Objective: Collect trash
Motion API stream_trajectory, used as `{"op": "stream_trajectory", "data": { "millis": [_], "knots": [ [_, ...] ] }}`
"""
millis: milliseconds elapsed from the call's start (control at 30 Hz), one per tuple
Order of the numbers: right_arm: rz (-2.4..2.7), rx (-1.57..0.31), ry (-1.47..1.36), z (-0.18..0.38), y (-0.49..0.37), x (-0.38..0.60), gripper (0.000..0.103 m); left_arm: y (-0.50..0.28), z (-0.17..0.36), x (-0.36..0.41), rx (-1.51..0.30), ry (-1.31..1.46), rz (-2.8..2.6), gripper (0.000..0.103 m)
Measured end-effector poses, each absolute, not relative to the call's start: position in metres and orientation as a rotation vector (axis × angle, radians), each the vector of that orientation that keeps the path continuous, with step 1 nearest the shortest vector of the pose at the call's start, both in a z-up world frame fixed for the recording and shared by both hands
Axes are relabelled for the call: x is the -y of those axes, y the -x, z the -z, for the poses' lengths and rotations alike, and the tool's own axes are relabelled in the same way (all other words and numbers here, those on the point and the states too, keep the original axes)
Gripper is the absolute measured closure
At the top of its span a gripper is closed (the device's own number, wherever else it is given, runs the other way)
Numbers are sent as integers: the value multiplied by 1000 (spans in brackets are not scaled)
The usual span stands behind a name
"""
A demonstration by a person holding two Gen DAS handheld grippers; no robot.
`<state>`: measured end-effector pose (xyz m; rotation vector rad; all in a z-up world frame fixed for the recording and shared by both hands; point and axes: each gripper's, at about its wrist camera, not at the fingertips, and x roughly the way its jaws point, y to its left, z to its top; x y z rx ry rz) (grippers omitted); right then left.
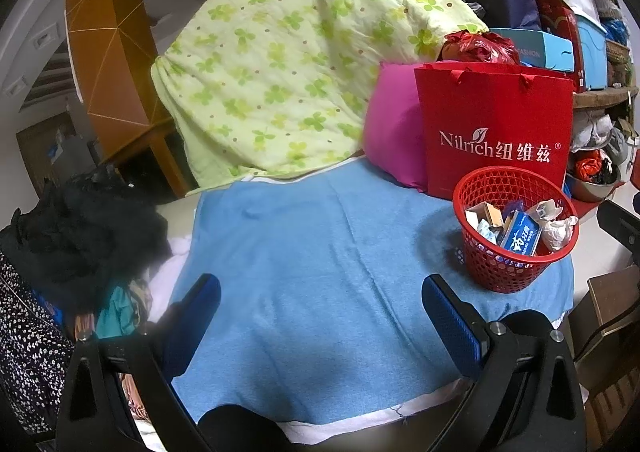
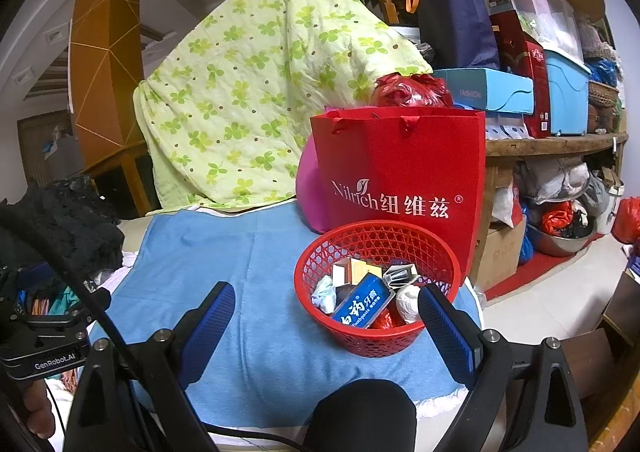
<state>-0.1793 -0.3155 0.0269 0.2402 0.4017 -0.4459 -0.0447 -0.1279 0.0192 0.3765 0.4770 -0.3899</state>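
Both my claws, the left gripper (image 1: 320, 326) and the right gripper (image 2: 328, 332), gape wide and hold nothing above the blue towel (image 1: 320, 244). All the trash I can see already lies in the red basket (image 2: 376, 340) at the near right: a toothpaste box (image 2: 360, 306), cartons and soft wads. It looks light and crushable, so I'd grip the basket's stiff rim; the red bag (image 2: 404, 172) stands close behind.

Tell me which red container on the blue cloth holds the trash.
The red mesh basket, round and low, with a blue toothpaste box and crumpled wrappers inside. The red paper bag behind it is tall, flat-sided and printed with white lettering.
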Motion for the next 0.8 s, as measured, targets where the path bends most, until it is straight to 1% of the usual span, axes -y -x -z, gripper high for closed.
{"op": "stream_trajectory", "data": {
  "millis": [800],
  "knots": [
    [476,-415,-287,-15,183,338,8,44,-15,153,-488,-429,416,3]
  ]
}}
